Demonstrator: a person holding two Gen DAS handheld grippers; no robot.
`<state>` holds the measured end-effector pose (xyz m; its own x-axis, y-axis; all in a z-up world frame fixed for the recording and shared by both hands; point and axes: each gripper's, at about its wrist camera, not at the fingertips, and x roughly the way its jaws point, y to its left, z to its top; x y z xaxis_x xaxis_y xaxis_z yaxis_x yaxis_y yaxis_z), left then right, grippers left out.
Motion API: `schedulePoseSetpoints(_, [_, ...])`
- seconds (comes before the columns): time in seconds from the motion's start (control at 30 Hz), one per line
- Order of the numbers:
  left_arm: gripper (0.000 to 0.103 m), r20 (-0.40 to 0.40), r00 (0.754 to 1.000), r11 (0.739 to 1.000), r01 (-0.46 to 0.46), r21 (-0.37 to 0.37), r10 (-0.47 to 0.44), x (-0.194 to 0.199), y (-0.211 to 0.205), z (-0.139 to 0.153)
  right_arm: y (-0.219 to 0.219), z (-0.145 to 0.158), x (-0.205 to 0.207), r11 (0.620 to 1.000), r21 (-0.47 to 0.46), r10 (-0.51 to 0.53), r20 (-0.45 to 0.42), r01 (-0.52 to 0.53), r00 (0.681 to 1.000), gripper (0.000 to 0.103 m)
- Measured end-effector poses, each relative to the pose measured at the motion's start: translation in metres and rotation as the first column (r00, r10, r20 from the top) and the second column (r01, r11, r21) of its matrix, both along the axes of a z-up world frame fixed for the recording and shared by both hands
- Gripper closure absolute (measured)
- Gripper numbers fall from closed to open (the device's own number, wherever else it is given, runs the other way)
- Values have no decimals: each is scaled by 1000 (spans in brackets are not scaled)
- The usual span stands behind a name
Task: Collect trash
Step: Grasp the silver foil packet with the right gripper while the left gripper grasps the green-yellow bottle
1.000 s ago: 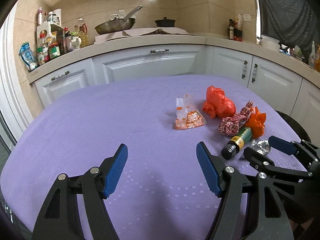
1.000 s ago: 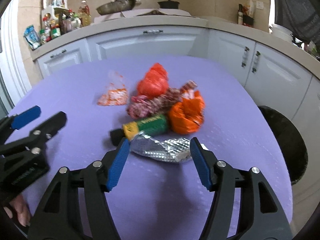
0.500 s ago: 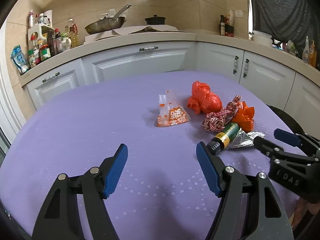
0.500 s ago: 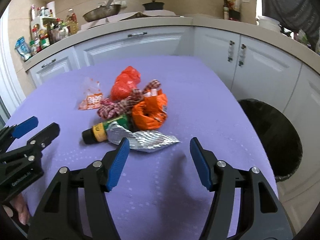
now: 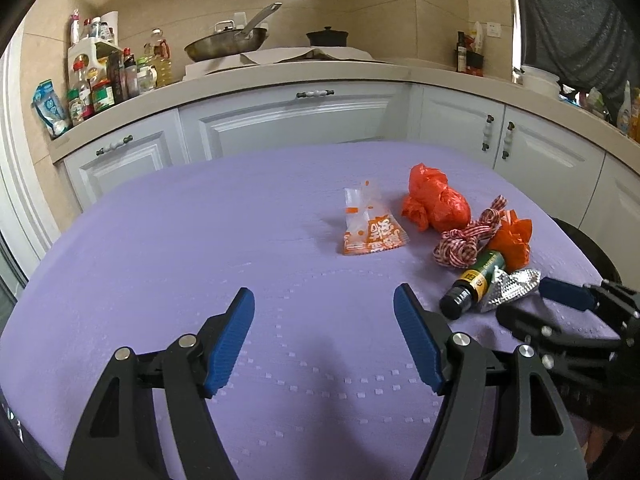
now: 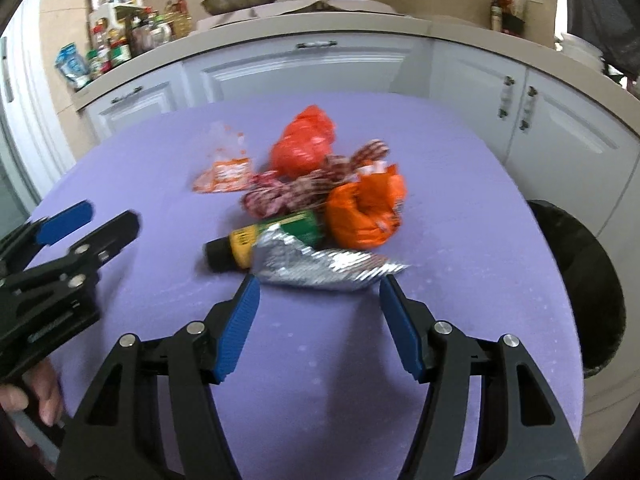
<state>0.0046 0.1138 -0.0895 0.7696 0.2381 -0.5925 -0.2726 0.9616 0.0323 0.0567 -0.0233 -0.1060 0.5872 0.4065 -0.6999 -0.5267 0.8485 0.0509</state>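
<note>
Trash lies in a heap on the purple tablecloth [image 5: 168, 240]: a crumpled silver foil wrapper [image 6: 320, 266], a small dark bottle [image 6: 264, 242] with a green and yellow label, an orange bag [image 6: 366, 210], a red bag [image 6: 302, 142], a red-checked cloth twist [image 6: 304, 188] and a clear orange-printed packet [image 6: 224, 168]. My right gripper [image 6: 318, 294] is open, its tips just in front of the foil wrapper, nothing between them. My left gripper [image 5: 324, 300] is open over bare cloth, left of the bottle [image 5: 472, 282]. The right gripper [image 5: 536, 300] shows beside the foil [image 5: 510, 286].
A black bin [image 6: 580, 284] stands off the table's right edge. White cabinets [image 5: 292, 120] and a counter with bottles, a pan [image 5: 226, 42] and a pot run behind the table. A person's hand [image 6: 28, 400] holds the left gripper's handle.
The right gripper pulled back from the foil wrapper, then came forward again to its edge. The left view shifted slightly; its jaws stayed apart over bare cloth.
</note>
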Motion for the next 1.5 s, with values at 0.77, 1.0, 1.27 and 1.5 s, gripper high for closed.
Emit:
schedulePoseSetpoints(0.77, [32, 0, 1000, 1000, -7, -16, 7, -2, 7, 2, 5, -3, 1, 988, -96, -118, 47, 122, 992, 33])
schedulePoseSetpoints(1.0, [31, -1, 1000, 1000, 3, -14, -3, 0, 5, 2, -34, -2, 8, 972, -56, -227, 47, 230, 973, 33])
schedulePoseSetpoints(1.27, [31, 0, 1000, 1000, 25, -13, -25, 3, -3, 3, -38, 0, 14, 968, 28, -249, 20, 248, 968, 33])
schedulePoseSetpoints(1.5, [31, -4, 999, 999, 37, -18, -37, 6, -6, 2, -41, -2, 24, 960, 5, -281, -4, 281, 960, 33])
